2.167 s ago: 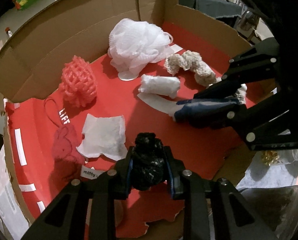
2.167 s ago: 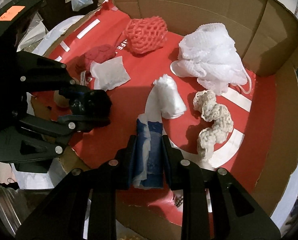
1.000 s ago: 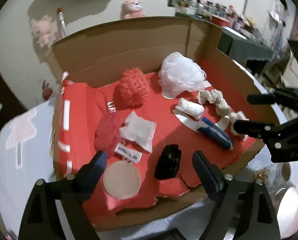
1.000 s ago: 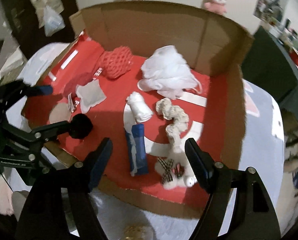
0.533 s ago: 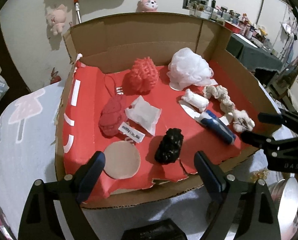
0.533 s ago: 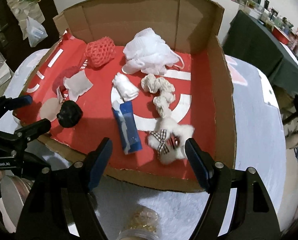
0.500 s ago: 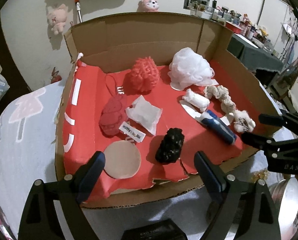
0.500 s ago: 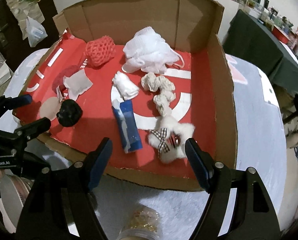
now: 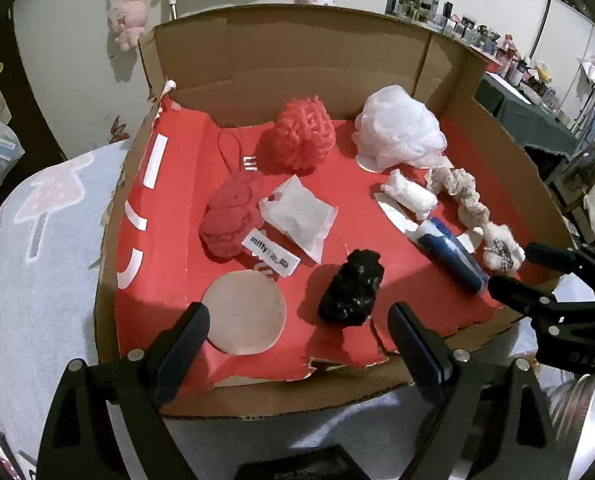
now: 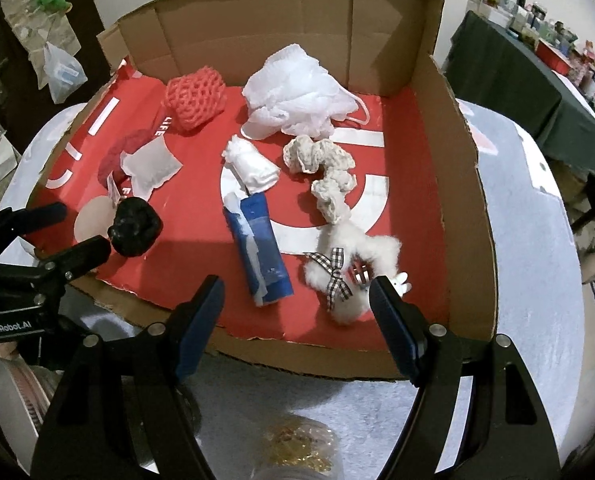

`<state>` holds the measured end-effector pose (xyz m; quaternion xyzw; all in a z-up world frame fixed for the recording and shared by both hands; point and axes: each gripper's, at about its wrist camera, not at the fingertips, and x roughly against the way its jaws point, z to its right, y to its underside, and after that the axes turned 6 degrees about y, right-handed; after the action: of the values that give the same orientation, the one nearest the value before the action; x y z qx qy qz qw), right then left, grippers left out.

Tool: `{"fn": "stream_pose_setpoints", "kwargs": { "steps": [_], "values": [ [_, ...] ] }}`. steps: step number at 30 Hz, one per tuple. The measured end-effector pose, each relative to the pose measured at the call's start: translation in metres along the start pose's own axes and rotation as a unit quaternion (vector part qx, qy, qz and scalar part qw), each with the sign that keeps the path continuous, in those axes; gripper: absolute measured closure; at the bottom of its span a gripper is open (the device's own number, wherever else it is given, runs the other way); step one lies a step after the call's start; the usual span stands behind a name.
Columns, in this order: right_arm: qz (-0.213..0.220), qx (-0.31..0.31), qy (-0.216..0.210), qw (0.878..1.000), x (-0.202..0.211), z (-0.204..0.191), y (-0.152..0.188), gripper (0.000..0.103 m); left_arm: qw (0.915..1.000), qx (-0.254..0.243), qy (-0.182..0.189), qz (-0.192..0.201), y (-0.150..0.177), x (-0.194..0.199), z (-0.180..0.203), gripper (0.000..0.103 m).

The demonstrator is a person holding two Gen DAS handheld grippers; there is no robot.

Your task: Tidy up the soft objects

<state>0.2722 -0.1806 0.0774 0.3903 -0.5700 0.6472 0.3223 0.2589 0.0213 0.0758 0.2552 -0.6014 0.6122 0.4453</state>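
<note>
Released blue roll (image 10: 259, 250) points toward tongs (image 10: 297, 320).

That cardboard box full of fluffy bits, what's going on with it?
A person holding two grippers is sorting soft things into the cardboard box. Right now both the left gripper and right gripper are open, empty and held outside the box's near edge. A black pompom and a blue roll lie near that edge.
</note>
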Motion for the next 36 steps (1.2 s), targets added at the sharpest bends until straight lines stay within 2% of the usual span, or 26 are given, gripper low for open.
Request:
{"fn": "stream_pose_setpoints", "kwargs": {
  "steps": [36],
  "values": [
    [0.021, -0.005, 0.020, 1.000, 0.0014, 0.0059, 0.0028, 0.029, 1.0000, 0.004, -0.002, 0.004, 0.0018, 0.0003, -0.0004, 0.011]
  ]
}}
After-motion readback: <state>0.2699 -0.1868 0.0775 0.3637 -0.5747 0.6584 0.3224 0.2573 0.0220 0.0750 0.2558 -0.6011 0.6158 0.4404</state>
